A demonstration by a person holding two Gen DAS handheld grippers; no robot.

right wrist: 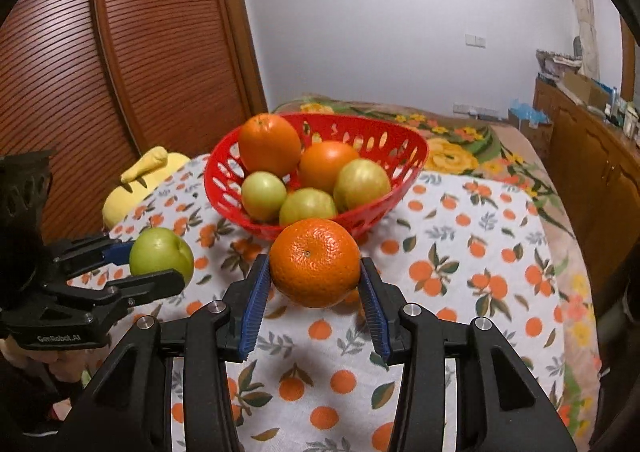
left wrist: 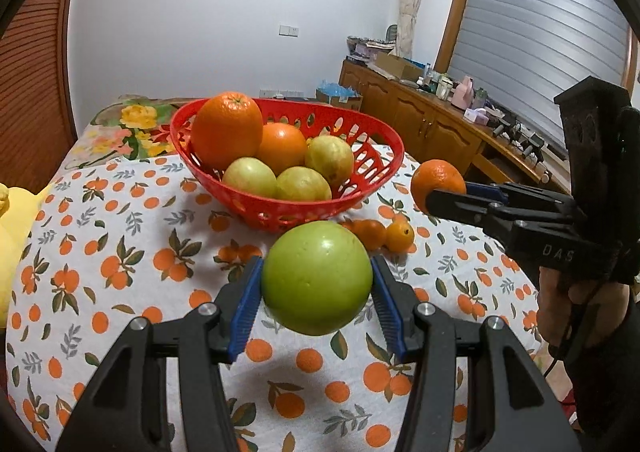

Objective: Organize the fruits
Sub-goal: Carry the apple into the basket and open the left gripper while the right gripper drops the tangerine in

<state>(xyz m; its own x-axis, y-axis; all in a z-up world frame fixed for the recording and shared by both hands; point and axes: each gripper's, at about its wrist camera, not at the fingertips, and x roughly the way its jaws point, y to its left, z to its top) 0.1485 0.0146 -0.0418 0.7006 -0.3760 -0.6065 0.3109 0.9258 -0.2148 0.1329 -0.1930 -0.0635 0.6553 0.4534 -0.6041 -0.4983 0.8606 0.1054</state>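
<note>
Now the left hand-held gripper (left wrist: 316,284) is clamped on a green apple (left wrist: 316,278), held clear above the patterned tabletop (left wrist: 120,236), just near of the red basket (left wrist: 288,208). To its right, the right hand-held gripper (right wrist: 314,272) pinches a mandarin (right wrist: 315,262) between its blue pads, likewise raised in front of the basket of fruit.
</note>
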